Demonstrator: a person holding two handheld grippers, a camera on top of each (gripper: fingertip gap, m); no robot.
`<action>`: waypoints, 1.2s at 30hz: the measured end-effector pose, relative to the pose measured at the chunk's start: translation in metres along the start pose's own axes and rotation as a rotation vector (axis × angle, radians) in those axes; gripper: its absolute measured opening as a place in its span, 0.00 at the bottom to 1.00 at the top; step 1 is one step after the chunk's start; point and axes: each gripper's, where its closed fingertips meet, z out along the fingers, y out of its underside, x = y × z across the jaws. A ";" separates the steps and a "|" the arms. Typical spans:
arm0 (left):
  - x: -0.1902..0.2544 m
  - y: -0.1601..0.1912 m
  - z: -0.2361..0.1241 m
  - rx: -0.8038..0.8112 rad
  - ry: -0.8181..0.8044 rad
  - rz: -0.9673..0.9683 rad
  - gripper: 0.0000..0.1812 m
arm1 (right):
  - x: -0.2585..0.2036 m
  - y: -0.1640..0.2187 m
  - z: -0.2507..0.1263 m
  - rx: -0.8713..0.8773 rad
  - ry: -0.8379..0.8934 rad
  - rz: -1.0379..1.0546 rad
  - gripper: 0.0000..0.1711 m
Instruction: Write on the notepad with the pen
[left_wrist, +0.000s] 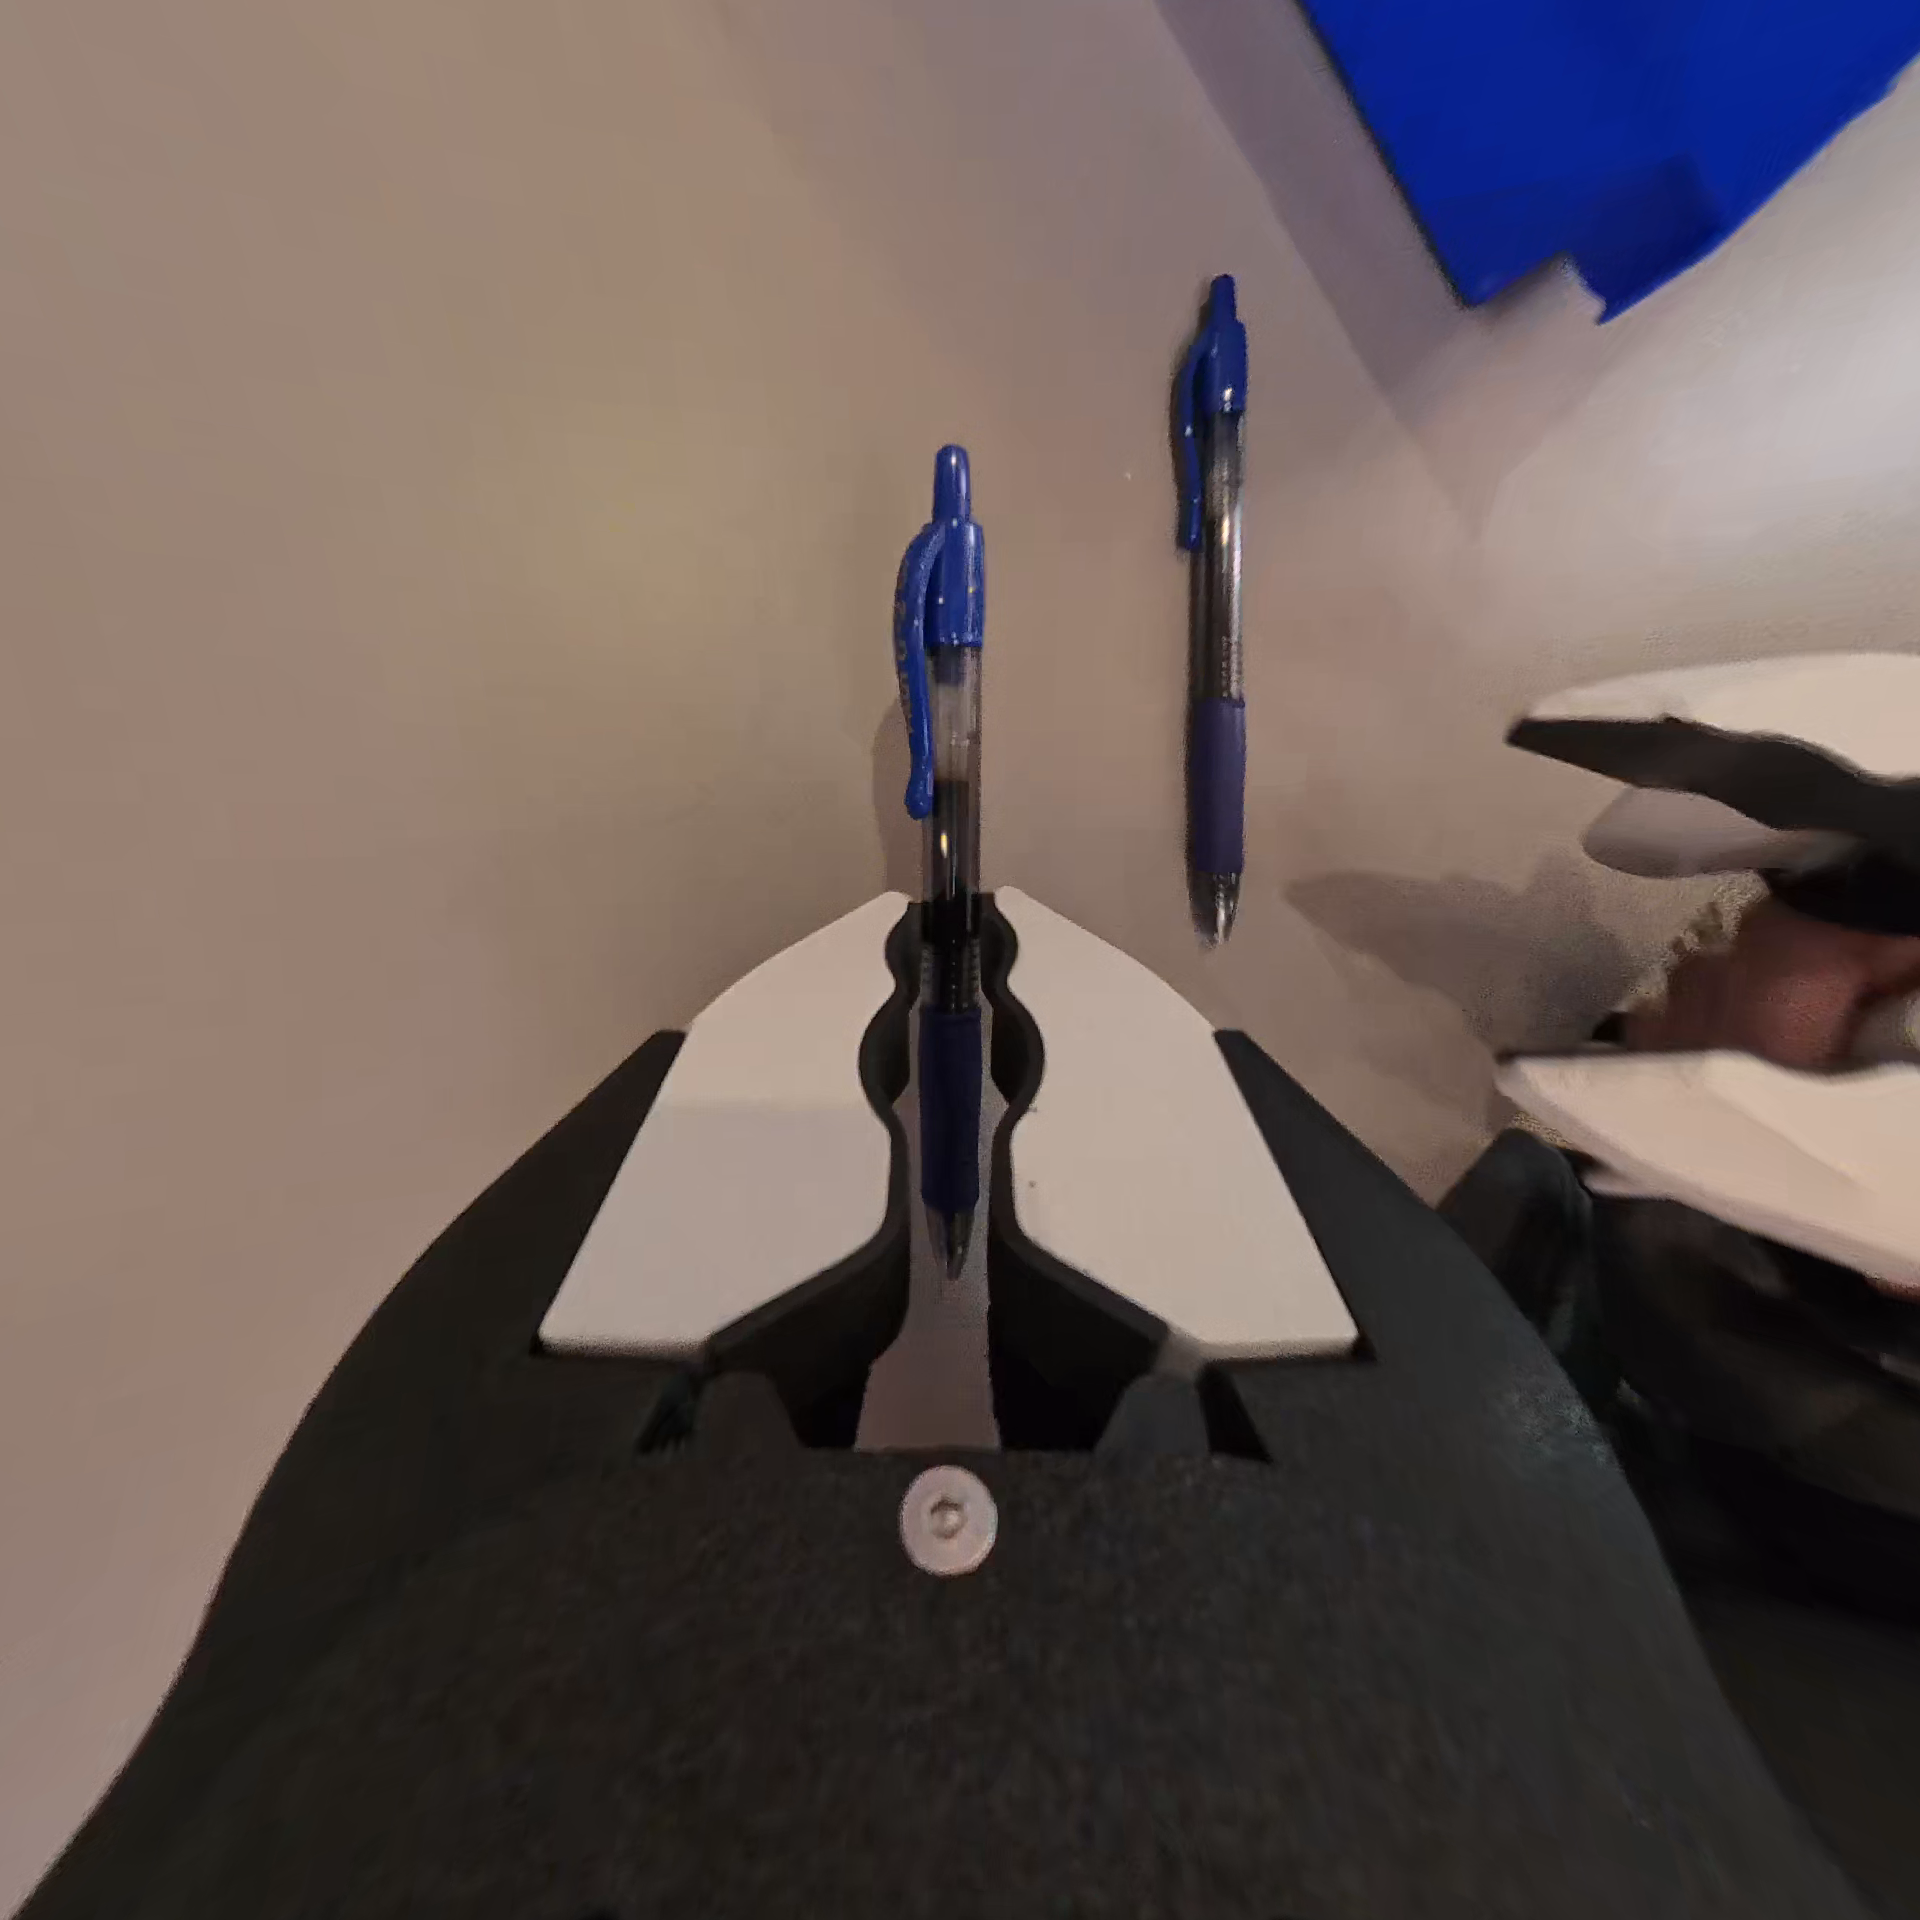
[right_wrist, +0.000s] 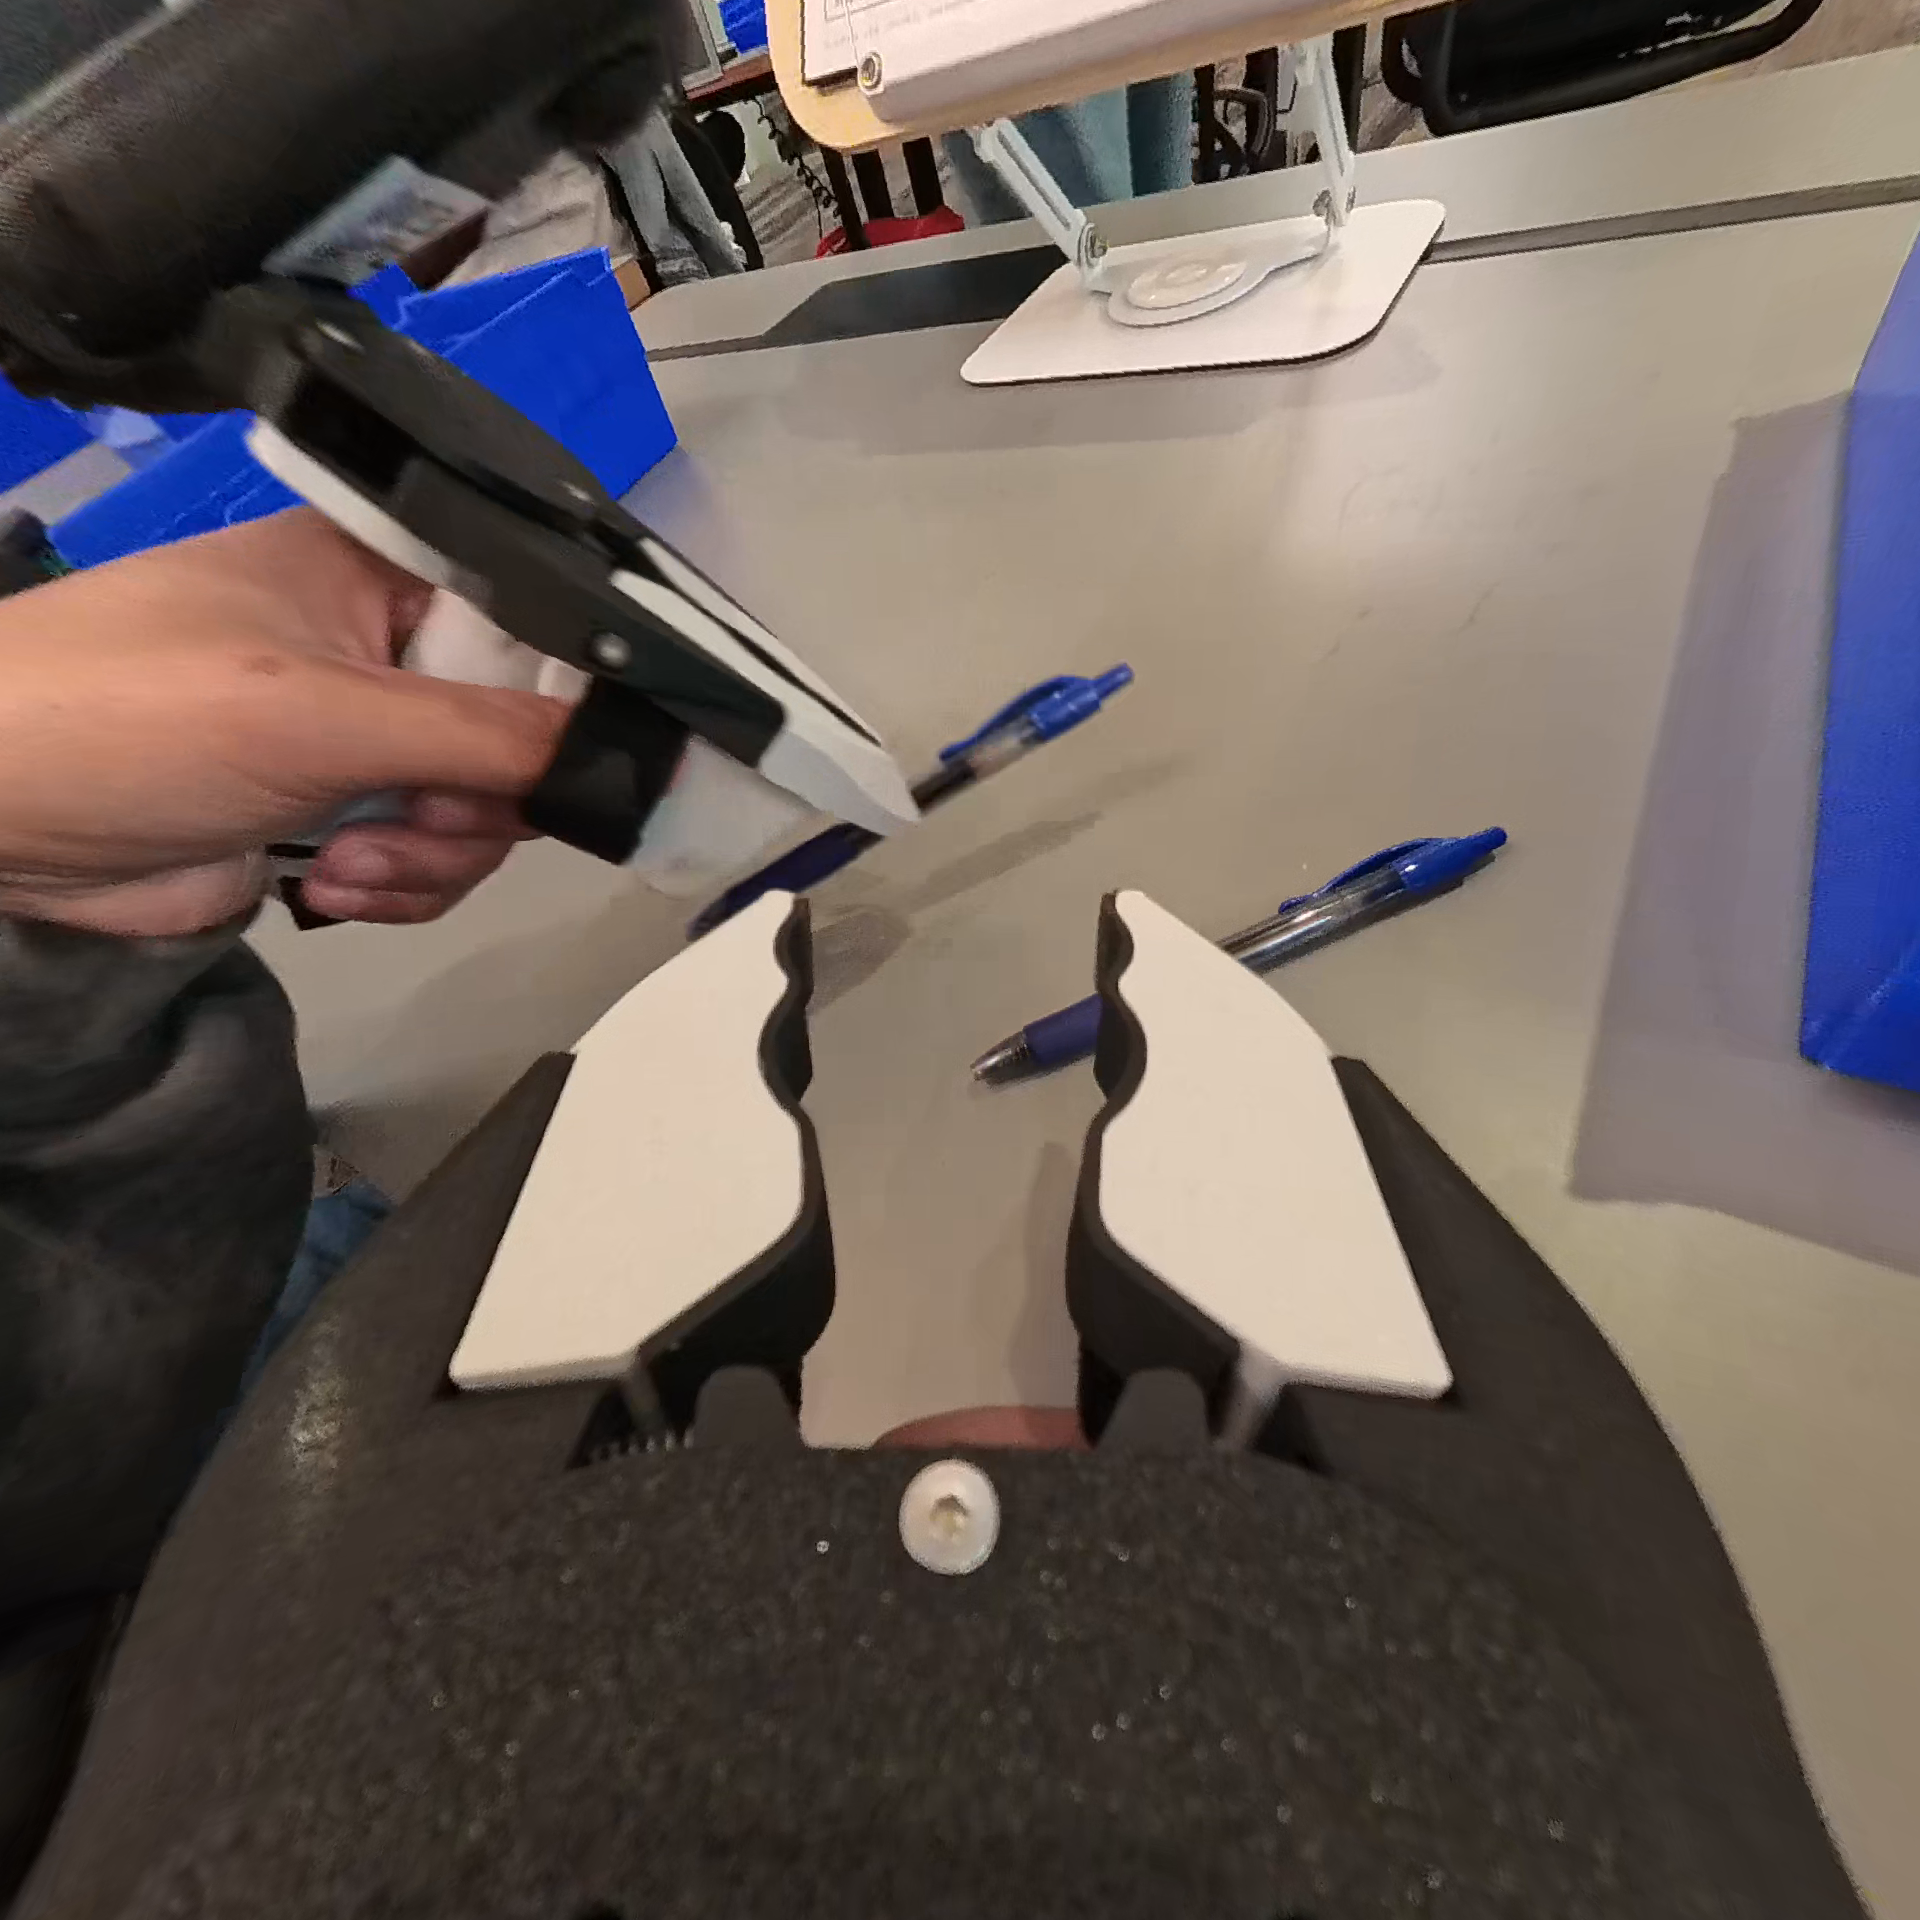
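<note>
Early stage — pickup only. The left gripper (left_wrist: 951, 914) is clamped on a blue pen (left_wrist: 951, 831), pinching the barrel just above the dark rubber grip. In the left wrist view the pen's long axis runs straight along the fingers: clicker end pointing away from the camera, writing tip pointing back toward the gripper body, sitting in the gap between the jaws. Pen looks low over the grey table (right_wrist: 1247, 582) or still touching it — cannot tell which.

The right gripper (right_wrist: 951, 935) is spread wide, holding nothing, hovering over the table. A second blue pen (right_wrist: 1247, 940) lies flat just beside its right finger, partly hidden by it, tip toward the camera, clicker away and to the right, roughly parallel to the held pen.

No notepad shows in either view, so no writing is done. Left, by my read: lift the pen, get the tip facing outward or down (probably a regrasp or handover), find the notepad, write.

Blue bins (right_wrist: 540, 343) sit at the table's far left, a white stand (right_wrist: 1205, 301) at the back
</note>
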 end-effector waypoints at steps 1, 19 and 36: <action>0.001 0.000 0.006 -0.016 -0.006 -0.002 0.05 | 0.000 0.001 -0.001 -0.001 -0.001 0.002 0.30; -0.005 0.022 -0.083 0.186 0.038 0.005 0.36 | 0.001 0.008 0.000 -0.019 -0.024 0.033 0.31; -0.442 0.070 -0.218 0.070 -0.399 -0.556 0.64 | -0.025 0.013 0.034 -0.086 -0.065 -0.028 0.31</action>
